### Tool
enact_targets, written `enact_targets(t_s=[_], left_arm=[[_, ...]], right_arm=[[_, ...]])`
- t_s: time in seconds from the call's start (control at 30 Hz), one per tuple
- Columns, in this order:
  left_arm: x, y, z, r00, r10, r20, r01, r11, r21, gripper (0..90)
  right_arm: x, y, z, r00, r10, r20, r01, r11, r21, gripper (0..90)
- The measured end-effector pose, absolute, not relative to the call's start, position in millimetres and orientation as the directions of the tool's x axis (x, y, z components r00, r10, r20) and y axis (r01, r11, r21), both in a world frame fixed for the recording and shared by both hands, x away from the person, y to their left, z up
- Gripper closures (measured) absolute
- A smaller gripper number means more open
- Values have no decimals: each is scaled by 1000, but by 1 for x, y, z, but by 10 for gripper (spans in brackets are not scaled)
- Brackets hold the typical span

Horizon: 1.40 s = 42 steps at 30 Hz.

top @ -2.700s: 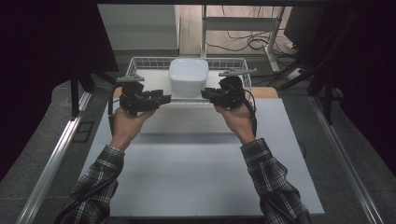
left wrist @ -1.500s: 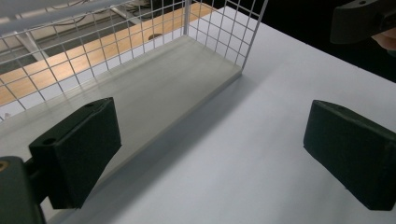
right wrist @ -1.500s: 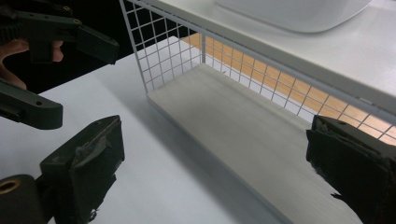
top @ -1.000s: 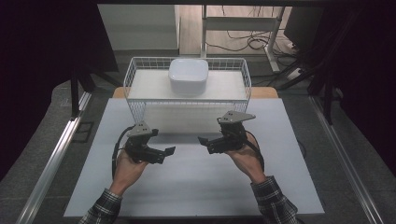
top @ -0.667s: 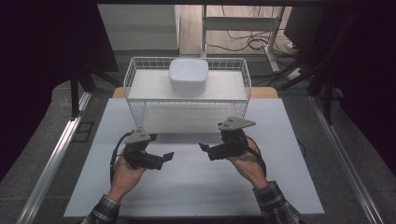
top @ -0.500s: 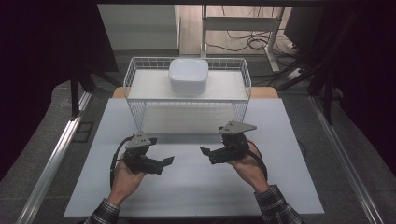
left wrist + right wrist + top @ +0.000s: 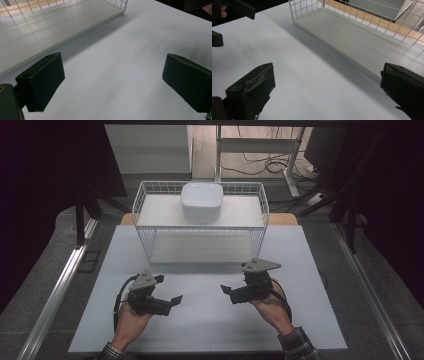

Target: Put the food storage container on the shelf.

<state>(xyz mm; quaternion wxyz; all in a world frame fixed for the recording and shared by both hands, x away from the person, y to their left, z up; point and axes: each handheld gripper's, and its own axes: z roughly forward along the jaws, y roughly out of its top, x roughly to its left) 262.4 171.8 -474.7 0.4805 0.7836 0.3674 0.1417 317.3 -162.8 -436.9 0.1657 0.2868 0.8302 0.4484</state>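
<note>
A white square bowl [image 7: 201,201] rests on the upper shelf of a white wire rack [image 7: 260,207] at the far side of the table. My left gripper [image 7: 173,300] hovers over the white table top near the front, open, its jaws pointing right. My right gripper [image 7: 226,290] faces it from the right, also open. In the left gripper view the gripper [image 7: 112,82] has its jaws spread wide with bare table between them. The right gripper [image 7: 327,91] stands just as wide in its own view, and the left gripper [image 7: 235,11] shows far off at the top left.
The rack's lower shelf [image 7: 200,247] is a pale board, seen close in the left gripper view [image 7: 50,27] and the right gripper view [image 7: 362,37]. The white table top [image 7: 310,270] spreads around both hands. Metal rails [image 7: 60,285] run along the table's sides; cables lie on the floor behind.
Both grippers have drawn back from the bowl on the rack toward the table's front edge, sinking lower. The bowl has stayed on the upper shelf.
</note>
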Motion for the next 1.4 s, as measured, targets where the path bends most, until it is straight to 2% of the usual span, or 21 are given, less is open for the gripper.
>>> enact_targets(t_s=[1.0, 1.2, 1.4], left_arm=[[228, 214, -497, 611, 781, -132, 493, -245, 835, 40], [222, 222, -501, 593, 797, -117, 498, -248, 831, 37], [217, 227, -508, 583, 810, -66, 485, -281, 828, 37]], right_arm=[[289, -216, -453, -730, 683, -26, 360, 416, 835, 0], [287, -230, -460, -704, 710, -32, 376, 410, 831, 0], [285, -244, -466, -677, 736, -28, 395, 395, 830, 0]])
